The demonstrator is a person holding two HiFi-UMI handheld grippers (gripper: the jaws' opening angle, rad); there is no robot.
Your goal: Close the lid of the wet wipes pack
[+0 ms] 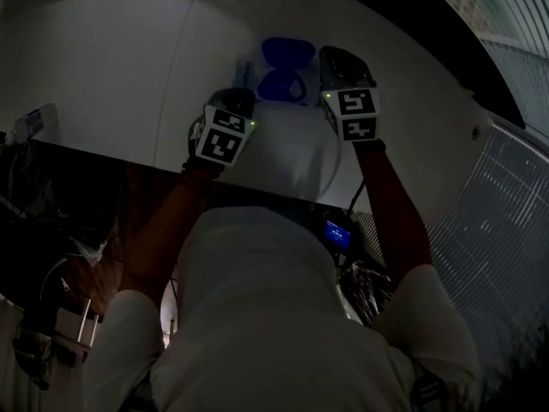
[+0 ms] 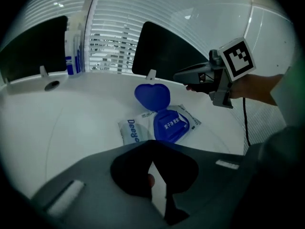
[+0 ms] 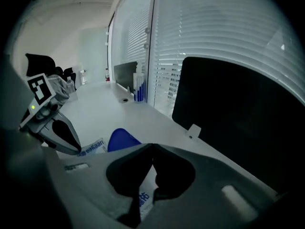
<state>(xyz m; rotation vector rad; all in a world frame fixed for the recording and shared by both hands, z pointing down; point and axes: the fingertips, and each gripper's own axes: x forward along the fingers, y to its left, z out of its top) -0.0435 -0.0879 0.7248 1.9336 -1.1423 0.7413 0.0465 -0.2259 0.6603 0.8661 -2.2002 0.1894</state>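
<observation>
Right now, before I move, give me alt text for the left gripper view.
A wet wipes pack lies on the white table with its blue lid flipped open. The right gripper hovers just beyond it; the left gripper, jaws shut, fills the foreground.

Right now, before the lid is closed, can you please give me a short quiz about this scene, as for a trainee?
1. Choose one. The lid of the wet wipes pack has the colour: A) red B) blue C) green
2. True or false: the lid is folded down flat over the opening of the pack.
3. Short answer: which one has the pack between its jaws, the left claw or the right claw?

Key
1. B
2. False. The lid stands up, open.
3. Neither. Both claws have their jaws together and empty, and the pack lies on the white table.
</observation>
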